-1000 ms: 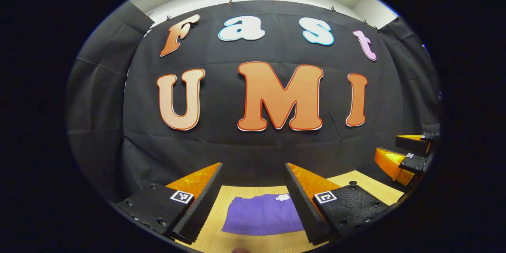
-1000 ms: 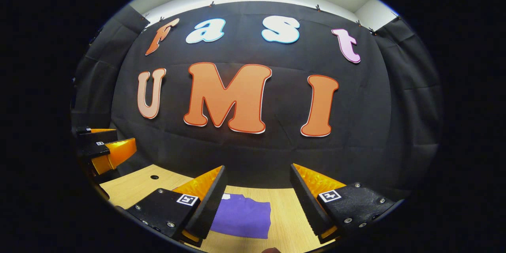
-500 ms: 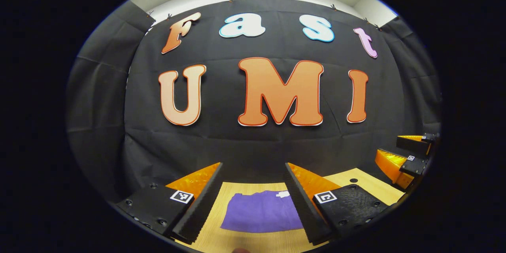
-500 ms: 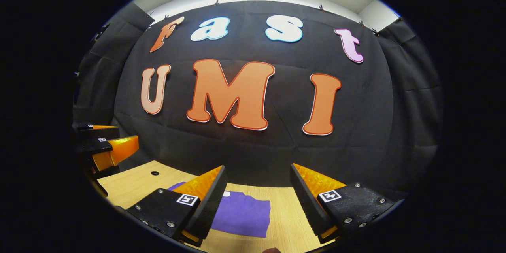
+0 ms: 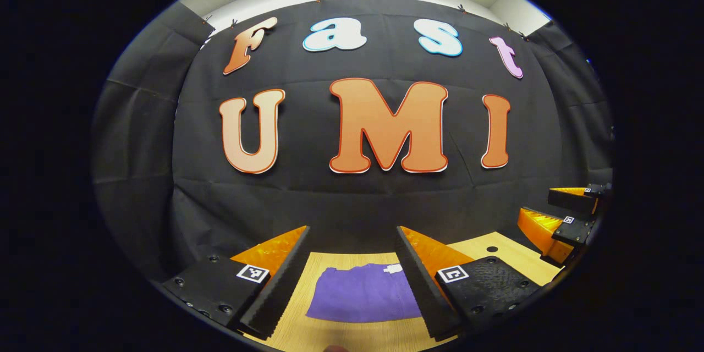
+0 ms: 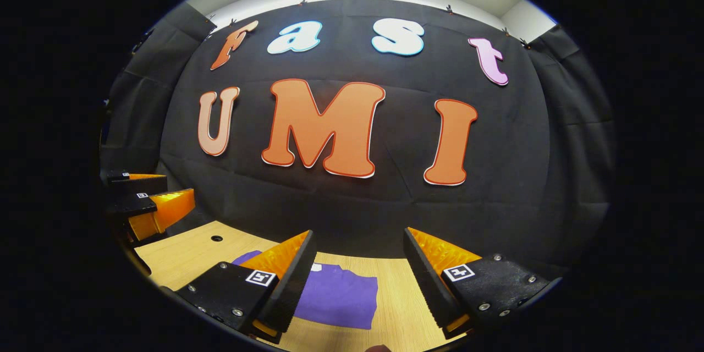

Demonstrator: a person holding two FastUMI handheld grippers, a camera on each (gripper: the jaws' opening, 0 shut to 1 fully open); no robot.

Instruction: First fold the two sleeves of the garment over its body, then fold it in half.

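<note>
A purple garment point(image 5: 363, 300) lies folded into a compact rectangle on the wooden table point(image 5: 330, 335), a small white tag at its far edge. My left gripper point(image 5: 352, 242) is open, held above and in front of it with nothing between the fingers. In the right gripper view the same garment point(image 6: 341, 300) lies low and left of centre, partly hidden by a finger. My right gripper point(image 6: 357, 245) is open and holds nothing. At the right edge of the left gripper view is the right gripper point(image 5: 555, 214); the left gripper point(image 6: 148, 198) sits at the left edge of the right gripper view.
The light wooden table point(image 6: 396, 308) runs back to the black cloth wall. A small dark hole point(image 6: 216, 238) is in the tabletop near its far side, left of the garment in the right gripper view, and the hole point(image 5: 491, 249) lies right of it in the left gripper view.
Both grippers drifted slightly, tilting a little; the garment stays flat and still on the table. Neither gripper's opening changed.
</note>
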